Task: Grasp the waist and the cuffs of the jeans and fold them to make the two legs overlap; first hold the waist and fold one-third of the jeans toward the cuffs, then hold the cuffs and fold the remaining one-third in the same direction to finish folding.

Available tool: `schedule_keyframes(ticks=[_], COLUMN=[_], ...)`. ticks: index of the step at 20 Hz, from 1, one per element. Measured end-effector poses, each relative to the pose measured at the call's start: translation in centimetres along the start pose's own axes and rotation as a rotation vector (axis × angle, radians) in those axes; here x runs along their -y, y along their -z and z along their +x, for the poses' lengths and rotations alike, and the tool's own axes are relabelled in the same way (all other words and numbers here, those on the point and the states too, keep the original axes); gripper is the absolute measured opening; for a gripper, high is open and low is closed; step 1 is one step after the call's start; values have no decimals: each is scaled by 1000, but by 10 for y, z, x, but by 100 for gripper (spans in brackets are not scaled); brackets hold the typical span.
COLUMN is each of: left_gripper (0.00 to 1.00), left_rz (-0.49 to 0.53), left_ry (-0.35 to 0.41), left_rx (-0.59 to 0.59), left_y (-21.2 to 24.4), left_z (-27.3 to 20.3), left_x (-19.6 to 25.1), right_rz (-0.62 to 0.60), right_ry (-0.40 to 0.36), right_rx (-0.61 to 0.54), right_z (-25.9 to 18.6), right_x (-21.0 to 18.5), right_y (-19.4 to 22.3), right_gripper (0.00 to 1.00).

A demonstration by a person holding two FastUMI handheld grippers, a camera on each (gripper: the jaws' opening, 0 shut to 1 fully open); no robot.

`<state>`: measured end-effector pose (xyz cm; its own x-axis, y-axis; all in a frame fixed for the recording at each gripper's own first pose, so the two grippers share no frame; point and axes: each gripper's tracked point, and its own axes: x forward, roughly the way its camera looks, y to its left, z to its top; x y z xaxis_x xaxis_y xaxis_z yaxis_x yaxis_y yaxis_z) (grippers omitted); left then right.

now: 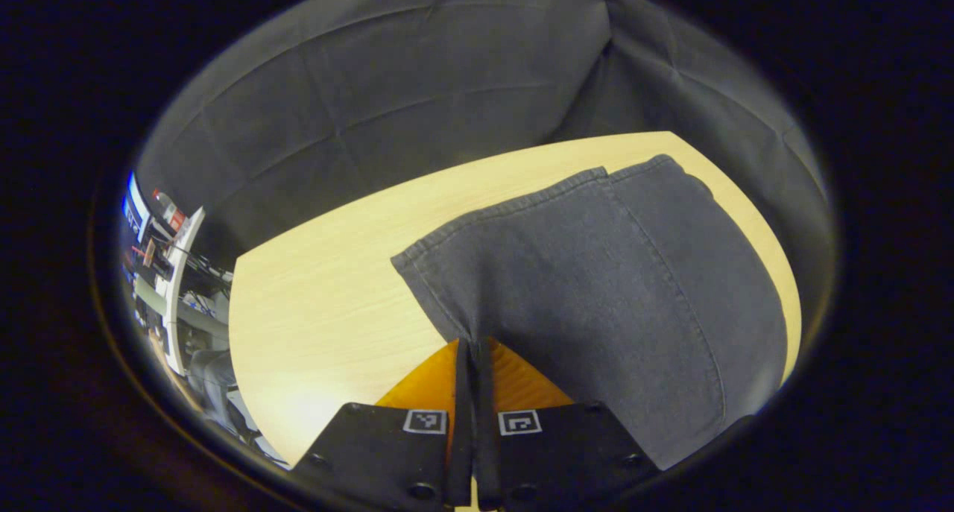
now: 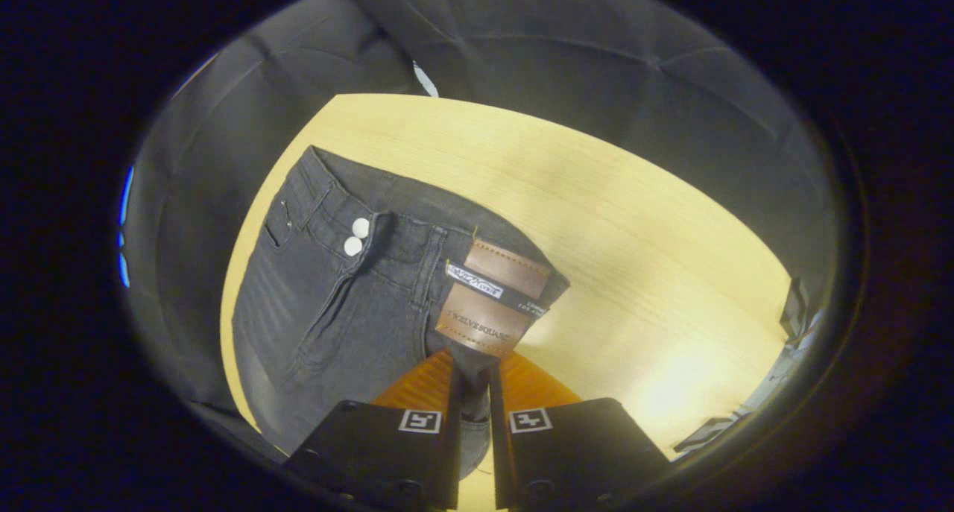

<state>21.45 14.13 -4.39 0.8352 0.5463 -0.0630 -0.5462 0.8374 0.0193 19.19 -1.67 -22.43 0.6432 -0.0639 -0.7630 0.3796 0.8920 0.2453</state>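
Observation:
Dark grey jeans lie on a light wooden table. In the left gripper view the two leg cuffs (image 1: 536, 199) point away, side by side, and my left gripper (image 1: 473, 344) is shut on the near edge of the left leg's denim (image 1: 566, 288). In the right gripper view the waist (image 2: 373, 229) shows two white buttons (image 2: 356, 236) and a brown leather patch (image 2: 492, 296). My right gripper (image 2: 473, 370) is shut on the waistband just below that patch, with the cloth pinched and lifted between the orange fingers (image 2: 425, 381).
The wooden table (image 1: 313, 303) has bare surface left of the legs and, in the right gripper view, bare table (image 2: 656, 288) right of the waist. Shelving with equipment (image 1: 168, 273) stands beyond the table's left edge. Dark cloth walls surround the booth.

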Motion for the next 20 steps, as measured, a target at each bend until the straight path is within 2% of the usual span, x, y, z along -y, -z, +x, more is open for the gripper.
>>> schedule_keyframes(ticks=[2, 4, 7, 9, 11, 14, 18, 20], left_gripper=[11, 9, 9, 8, 9, 9, 8, 8], left_rz=[-43, -16, -16, -50, -36, -16, -116, -165], left_ry=[53, 101, 106, 115, 110, 83, 68, 86], left_rx=[-22, -51, -91, -119, -133, -149, -197, -187], left_y=[1, 3, 11, 24, 37, 61, 81, 78], left_z=[1, 0, 3, -2, -14, -29, -46, -60], left_x=[0, -4, -25, -57, -104, -163, -224, -236], right_rz=[-17, -46, -115, -161, -208, -210, -165, -175], right_ry=[-10, 2, 30, 69, 101, 100, 97, 100], right_rx=[0, 8, 3, -1, -3, -28, -54, -39], right_z=[-3, -3, -3, -5, -5, -9, -15, -20], right_x=[1, 1, 1, 2, -4, -5, -6, -11], right_y=[2, 3, 4, 3, 4, -2, -3, -5], right_gripper=[14, 11, 7, 7, 7, 5, 5, 5])
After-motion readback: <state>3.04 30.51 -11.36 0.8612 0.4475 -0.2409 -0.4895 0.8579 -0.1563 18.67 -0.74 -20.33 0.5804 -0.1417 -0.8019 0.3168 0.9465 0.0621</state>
